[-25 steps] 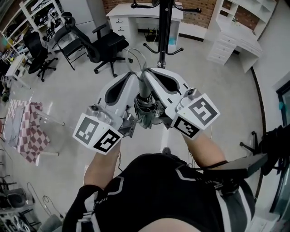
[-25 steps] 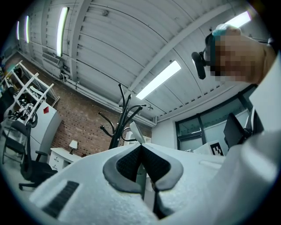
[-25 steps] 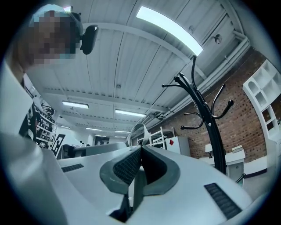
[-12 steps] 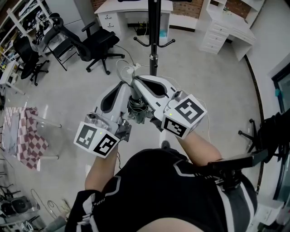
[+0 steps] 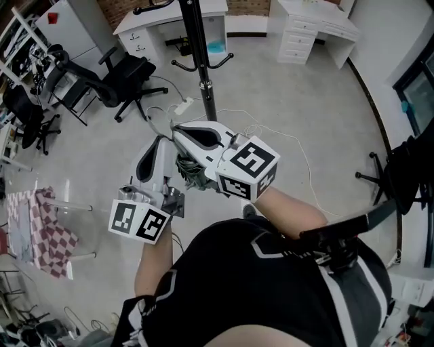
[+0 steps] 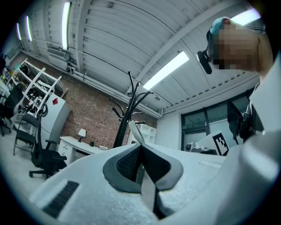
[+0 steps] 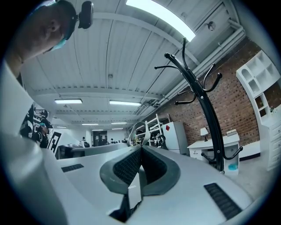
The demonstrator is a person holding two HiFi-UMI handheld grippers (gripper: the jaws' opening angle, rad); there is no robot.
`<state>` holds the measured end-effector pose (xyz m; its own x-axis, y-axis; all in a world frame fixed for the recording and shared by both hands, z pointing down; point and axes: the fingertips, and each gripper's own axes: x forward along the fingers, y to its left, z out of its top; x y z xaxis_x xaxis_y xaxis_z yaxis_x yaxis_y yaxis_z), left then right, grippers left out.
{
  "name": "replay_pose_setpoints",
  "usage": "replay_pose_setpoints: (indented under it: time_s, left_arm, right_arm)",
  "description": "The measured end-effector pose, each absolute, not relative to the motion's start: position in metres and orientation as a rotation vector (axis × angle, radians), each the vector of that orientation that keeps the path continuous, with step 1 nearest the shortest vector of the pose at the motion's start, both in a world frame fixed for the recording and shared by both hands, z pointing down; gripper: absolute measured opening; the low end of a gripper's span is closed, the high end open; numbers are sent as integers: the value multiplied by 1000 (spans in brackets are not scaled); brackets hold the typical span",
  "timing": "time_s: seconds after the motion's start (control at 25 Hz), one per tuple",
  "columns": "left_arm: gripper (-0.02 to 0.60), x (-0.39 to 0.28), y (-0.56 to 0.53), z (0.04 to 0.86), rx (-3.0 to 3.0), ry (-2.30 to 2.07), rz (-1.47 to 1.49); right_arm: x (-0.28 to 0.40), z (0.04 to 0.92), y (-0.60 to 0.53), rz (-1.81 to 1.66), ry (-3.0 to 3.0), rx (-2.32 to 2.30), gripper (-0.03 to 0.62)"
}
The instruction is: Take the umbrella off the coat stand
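A folded dark grey umbrella (image 5: 190, 170) hangs between my two grippers, clear of the black coat stand (image 5: 197, 51) that rises behind them. My left gripper (image 5: 161, 139) is shut, and in the left gripper view its pads (image 6: 131, 160) pinch a thin pale strap (image 6: 135, 130). My right gripper (image 5: 178, 127) lies across the umbrella from the right, also shut. The right gripper view shows the strap's loop (image 7: 137, 129) sticking up from its closed pads (image 7: 151, 165). In both gripper views the coat stand (image 6: 128, 110) (image 7: 205, 103) stands beyond, apart from the jaws.
Black office chairs (image 5: 129, 73) stand at the back left, a white desk (image 5: 169, 15) and white drawers (image 5: 308, 27) behind the stand. A cable with a power strip (image 5: 183, 105) lies on the floor. A checked cloth (image 5: 42, 223) hangs at left; black gear (image 5: 407, 169) at right.
Both grippers, with the umbrella between them, have come back from the coat stand, which now stands farther off and to the left. The right gripper has swung over the umbrella.
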<state>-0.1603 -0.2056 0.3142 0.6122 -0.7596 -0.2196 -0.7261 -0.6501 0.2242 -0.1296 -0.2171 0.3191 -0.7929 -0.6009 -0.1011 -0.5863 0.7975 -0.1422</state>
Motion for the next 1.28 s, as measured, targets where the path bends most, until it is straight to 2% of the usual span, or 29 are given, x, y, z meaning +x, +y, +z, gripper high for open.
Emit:
replay_pose_setpoints:
  time_s: [1.28]
  left_arm:
    - [11,-148,-205,315,2715,-1259,-455]
  right_arm:
    - [-121,320,-218,-96,2887,-970,5]
